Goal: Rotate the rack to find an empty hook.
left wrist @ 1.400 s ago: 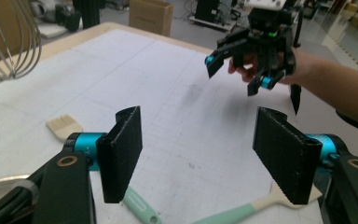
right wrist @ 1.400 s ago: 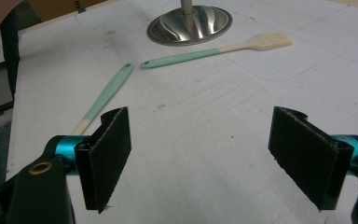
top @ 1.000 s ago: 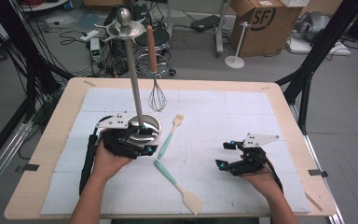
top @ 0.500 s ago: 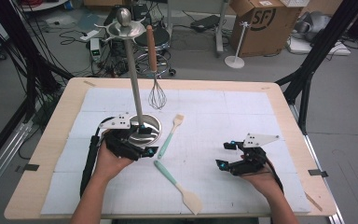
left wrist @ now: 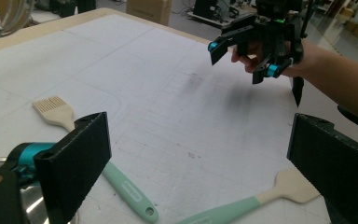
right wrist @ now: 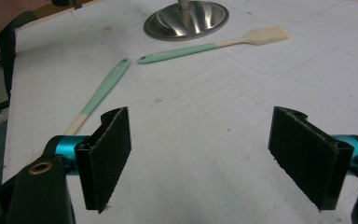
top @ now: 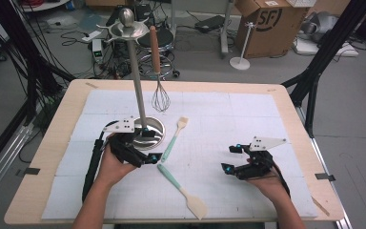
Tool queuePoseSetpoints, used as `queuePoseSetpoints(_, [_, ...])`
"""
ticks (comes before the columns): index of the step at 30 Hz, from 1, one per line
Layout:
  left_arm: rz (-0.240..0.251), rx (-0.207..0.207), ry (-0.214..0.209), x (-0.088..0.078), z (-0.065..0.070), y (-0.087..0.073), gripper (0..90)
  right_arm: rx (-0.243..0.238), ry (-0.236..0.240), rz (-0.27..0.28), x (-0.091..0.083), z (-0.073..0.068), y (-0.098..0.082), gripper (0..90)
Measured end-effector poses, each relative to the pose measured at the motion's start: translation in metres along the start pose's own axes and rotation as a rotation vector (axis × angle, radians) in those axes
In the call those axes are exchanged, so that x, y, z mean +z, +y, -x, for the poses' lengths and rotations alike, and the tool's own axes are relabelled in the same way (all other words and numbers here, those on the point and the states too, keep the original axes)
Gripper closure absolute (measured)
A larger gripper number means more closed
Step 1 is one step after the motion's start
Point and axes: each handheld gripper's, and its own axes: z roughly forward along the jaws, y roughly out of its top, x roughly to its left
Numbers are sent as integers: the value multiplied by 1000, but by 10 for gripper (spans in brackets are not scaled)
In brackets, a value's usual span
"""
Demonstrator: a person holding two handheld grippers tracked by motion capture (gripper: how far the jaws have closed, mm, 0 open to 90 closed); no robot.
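While its jaws have just been opening, left hand-held gripper (top: 153, 156) spread, empty, beside brush (top: 173, 137).

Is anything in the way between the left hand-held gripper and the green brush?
Nothing visible. The left hand-held gripper, its jaws just opened with nothing between them, sits beside the brush's green handle. Only bare mat lies between.

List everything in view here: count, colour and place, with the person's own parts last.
utensil stand: one, steel, base at table's left-centre
whisk: one, wooden handle, hanging from stand
pastry brush: one, mint handle, right of stand base
spatula: one, mint handle, cream blade, near front edge
table: one, wood, white mat on top
cardboard box: one, brown, floor behind
left claw: black, open, just been opening, nothing between
right claw: black, open, empty
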Motion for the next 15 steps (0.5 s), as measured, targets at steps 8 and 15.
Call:
queuePoseSetpoints(8, [11,12,-4,2,0,-2,45,1,1,0,0,1,0,207])
queuePoseSetpoints(15, [-14,19,-4,4,0,-3,44,0,0,-2,-1,1,-1,207])
